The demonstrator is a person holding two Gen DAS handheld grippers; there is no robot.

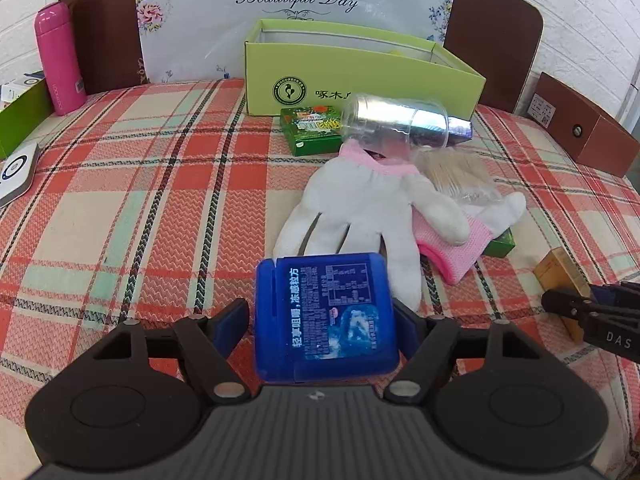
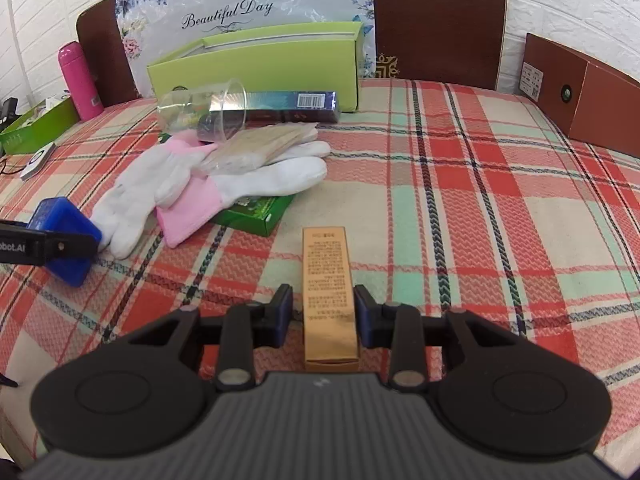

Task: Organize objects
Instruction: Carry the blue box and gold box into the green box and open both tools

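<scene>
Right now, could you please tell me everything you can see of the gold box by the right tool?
The gold box is a slim, elongated carton, apparently glossy cardboard, with small dark print on its top face. It lies flat on the plaid tablecloth, pointing away from the camera, closed and undamaged. It sits between the fingers of the right tool; the right pad looks against it, the left shows a narrow gap. It lies apart from the green packet.
</scene>
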